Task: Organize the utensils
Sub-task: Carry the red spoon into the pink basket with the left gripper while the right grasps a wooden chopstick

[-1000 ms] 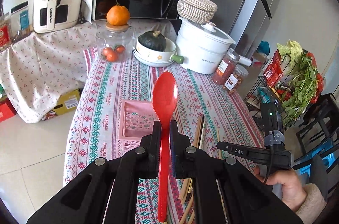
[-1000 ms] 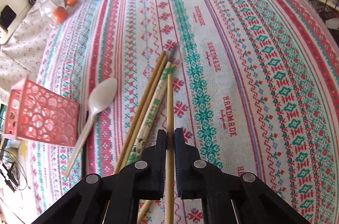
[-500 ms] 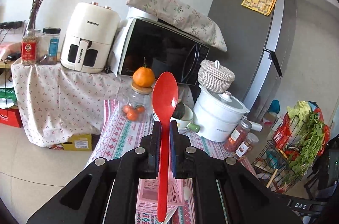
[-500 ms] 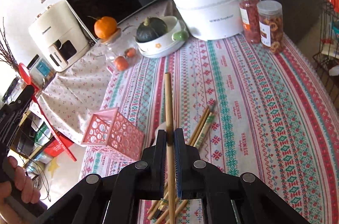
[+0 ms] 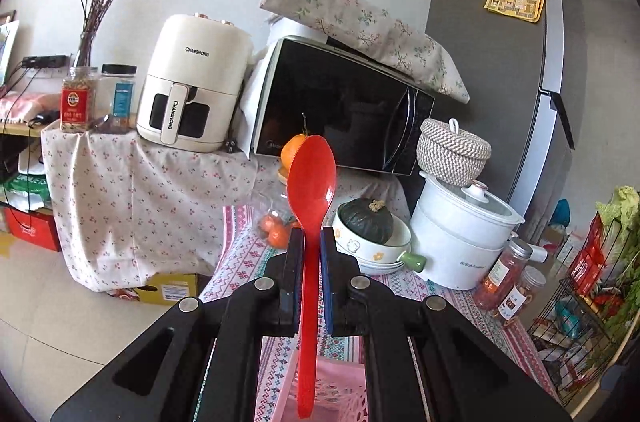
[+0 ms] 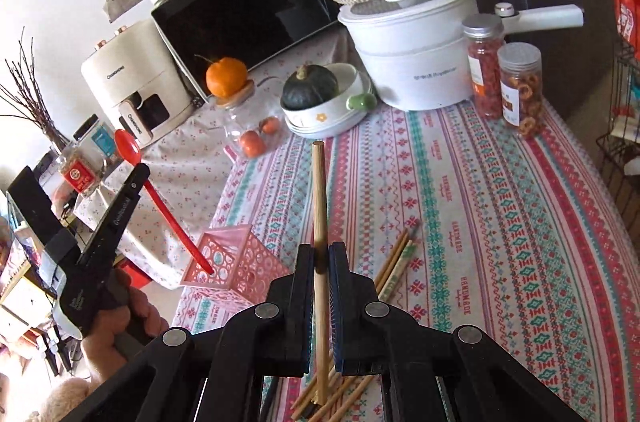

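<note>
Left gripper (image 5: pixel 311 242): fingers (image 5: pixel 292 262) pinched tight on the red spoon (image 5: pixel 312 182), gripped on the handle just under the bowl. Bowl up at 12 o'clock, handle running straight down to 6 o'clock, long axis nearly in line with the fingers. From the right wrist view, handle tip dipping at the near wall of the pink basket (image 6: pixel 240 262), at or just inside its rim; cannot tell which.

Right gripper (image 6: pixel 320 262): fingers (image 6: pixel 304 270) closed on a single wooden chopstick (image 6: pixel 319 190), held near mid-length. Blunt end up at 12 o'clock, other end down at 6 o'clock, over the loose chopsticks (image 6: pixel 396 258) lying on the desk (image 6: pixel 500 222) just at 1 o'clock from the fingertips.

Pink basket at 10 o'clock from the right fingers, near the desk's left edge, directly under the left fingers. Left hand clearly nearer the basket. Likely next: a straight drop along the spoon's own axis, then release. Chopstick probably to follow, needing a swing toward 10 o'clock first. Risk: light basket tipping if the handle catches the latticed wall.
</note>
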Available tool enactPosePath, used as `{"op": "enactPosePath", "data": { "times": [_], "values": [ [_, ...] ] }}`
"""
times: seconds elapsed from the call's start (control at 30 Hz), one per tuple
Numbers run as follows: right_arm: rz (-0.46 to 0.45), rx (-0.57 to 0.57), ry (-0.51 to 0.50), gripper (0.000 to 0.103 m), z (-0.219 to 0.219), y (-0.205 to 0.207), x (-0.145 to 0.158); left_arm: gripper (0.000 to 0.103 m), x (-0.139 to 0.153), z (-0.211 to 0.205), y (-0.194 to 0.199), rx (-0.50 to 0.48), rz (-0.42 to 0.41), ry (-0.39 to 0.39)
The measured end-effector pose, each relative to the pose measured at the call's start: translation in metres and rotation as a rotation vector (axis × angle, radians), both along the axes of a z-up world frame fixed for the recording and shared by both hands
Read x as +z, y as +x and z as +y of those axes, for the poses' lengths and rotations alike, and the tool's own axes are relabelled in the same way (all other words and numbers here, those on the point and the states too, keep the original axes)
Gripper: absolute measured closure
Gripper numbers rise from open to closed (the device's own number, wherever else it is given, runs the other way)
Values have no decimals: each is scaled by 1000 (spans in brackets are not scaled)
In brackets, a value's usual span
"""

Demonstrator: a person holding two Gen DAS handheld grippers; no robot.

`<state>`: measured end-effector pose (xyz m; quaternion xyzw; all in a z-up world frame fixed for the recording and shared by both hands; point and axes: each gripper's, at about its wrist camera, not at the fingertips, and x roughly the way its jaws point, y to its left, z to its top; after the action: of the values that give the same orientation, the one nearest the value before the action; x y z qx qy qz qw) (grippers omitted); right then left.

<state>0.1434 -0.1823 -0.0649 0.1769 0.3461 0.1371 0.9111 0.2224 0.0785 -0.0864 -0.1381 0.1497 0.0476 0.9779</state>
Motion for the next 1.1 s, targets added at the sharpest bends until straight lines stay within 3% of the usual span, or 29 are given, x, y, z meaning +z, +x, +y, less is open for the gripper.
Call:
{"op": "enactPosePath", "data": {
  "times": [0.27,0.43,0.57,0.73,0.93,1.1],
  "values": [
    [-23,21,-7,98,7,-7,9,93,-16,-6,16,-66,126,2],
    [-56,48,-13,98,16,-11,23,58,-15,-3,14,-95,193,-25],
    [-102,56,4,98,24,-13,41,50,-3,4,0,-110,220,-14],
    [-156,61,26,98,44,-5,65,32,7,23,-22,-116,283,-10],
    [-224,56,31,98,74,13,87,22,6,48,-37,-115,366,0],
    [-262,14,-1,98,96,36,83,21,1,64,-45,-132,401,-8]
  ]
}}
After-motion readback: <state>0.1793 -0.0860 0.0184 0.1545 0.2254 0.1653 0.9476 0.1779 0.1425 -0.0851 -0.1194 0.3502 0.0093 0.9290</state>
